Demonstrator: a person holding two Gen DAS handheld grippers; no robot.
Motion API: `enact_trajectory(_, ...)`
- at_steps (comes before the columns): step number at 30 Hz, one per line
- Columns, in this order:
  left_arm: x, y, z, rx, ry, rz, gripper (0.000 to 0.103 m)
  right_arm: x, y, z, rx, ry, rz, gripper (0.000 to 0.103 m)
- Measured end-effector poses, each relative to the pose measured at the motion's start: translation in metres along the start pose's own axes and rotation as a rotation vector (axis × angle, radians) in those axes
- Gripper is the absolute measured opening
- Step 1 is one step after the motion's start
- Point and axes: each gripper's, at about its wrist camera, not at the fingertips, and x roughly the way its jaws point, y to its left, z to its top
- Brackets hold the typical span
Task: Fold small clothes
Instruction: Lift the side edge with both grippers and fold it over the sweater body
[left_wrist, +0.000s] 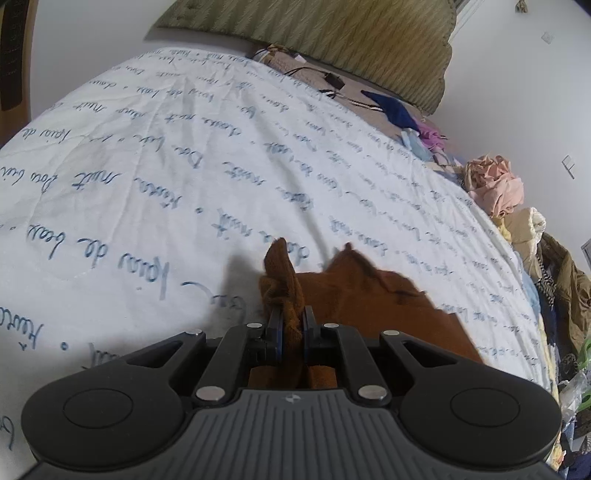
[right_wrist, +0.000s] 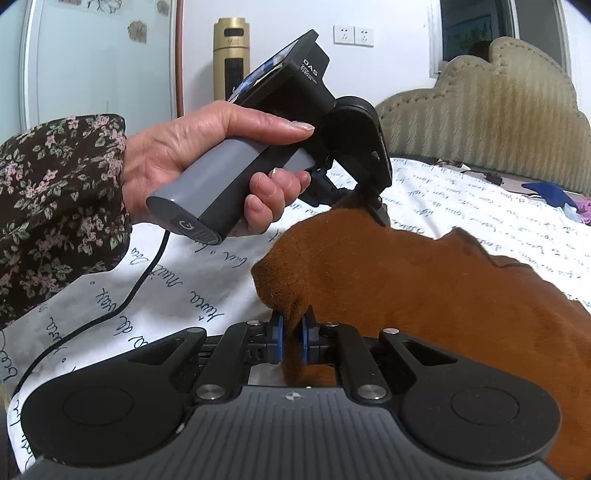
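A small rust-brown garment (left_wrist: 369, 302) lies on the white bedsheet with blue script (left_wrist: 184, 155). My left gripper (left_wrist: 291, 325) is shut on a bunched edge of it, which sticks up between the fingers. In the right wrist view the same brown garment (right_wrist: 406, 295) spreads to the right. My right gripper (right_wrist: 291, 328) is shut on another edge of it. The left gripper (right_wrist: 376, 206), held by a hand in a floral sleeve, shows there too, pinching the garment's far edge and lifting it.
A green padded headboard (left_wrist: 332, 40) stands at the bed's far end. A heap of other clothes (left_wrist: 495, 184) runs along the right side of the bed. A black cable (right_wrist: 110, 306) trails from the left gripper over the sheet. A gold heater (right_wrist: 232, 55) stands by the wall.
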Motion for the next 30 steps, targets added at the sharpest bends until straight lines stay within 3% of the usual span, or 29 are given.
enact_trajectory(10,0.009,-0.080,-0.001,0.070,0.005,-0.018,0.007,-0.041,-0.048,0.000,0.047,-0.066,-0.055,0.012)
enact_trajectory(17,0.025,-0.131,-0.014,0.101,0.030,-0.061,0.007,-0.066,-0.100,-0.015,0.168,-0.071,-0.089,0.012)
enact_trajectory(26,0.000,-0.167,-0.028,0.135,0.021,-0.153,0.007,-0.098,-0.150,-0.034,0.258,-0.121,-0.151,0.011)
enact_trajectory(30,-0.004,-0.174,-0.037,0.180,0.033,-0.152,0.007,-0.095,-0.167,-0.045,0.338,-0.084,-0.130,0.011)
